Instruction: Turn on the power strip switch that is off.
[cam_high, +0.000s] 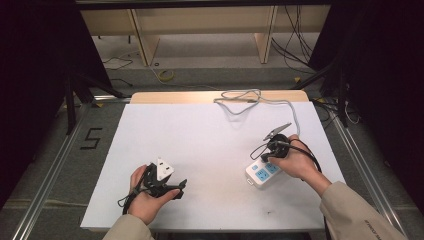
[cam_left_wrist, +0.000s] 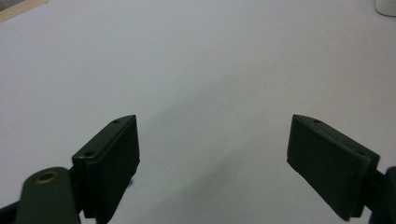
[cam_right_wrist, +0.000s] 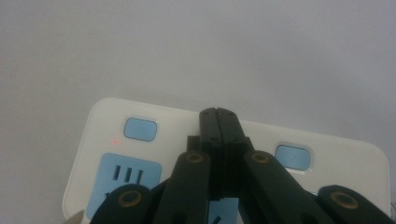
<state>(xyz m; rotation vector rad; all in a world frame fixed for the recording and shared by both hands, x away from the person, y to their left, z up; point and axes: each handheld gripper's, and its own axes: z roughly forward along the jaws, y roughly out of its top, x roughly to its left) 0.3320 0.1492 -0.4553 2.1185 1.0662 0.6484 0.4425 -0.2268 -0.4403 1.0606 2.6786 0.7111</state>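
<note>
A white power strip (cam_high: 261, 175) with light-blue sockets and switch buttons lies on the right part of the white table (cam_high: 210, 140). My right gripper (cam_high: 264, 158) hangs over its top with both jaws pressed together and nothing between them. In the right gripper view the shut tips (cam_right_wrist: 218, 113) sit above the strip's white face (cam_right_wrist: 107, 119), between two blue buttons; a small red light (cam_right_wrist: 115, 141) glows beside the left one. My left gripper (cam_high: 178, 188) rests near the front left of the table, and its jaws (cam_left_wrist: 215, 121) stand wide apart over bare tabletop.
The strip's grey cable (cam_high: 295, 117) runs to the table's far edge and coils there (cam_high: 240, 97). A wooden strip (cam_high: 175, 96) borders the far side. Metal rails (cam_high: 50, 165) flank the table. A white corner (cam_left_wrist: 385, 6) of something shows at the top right of the left gripper view.
</note>
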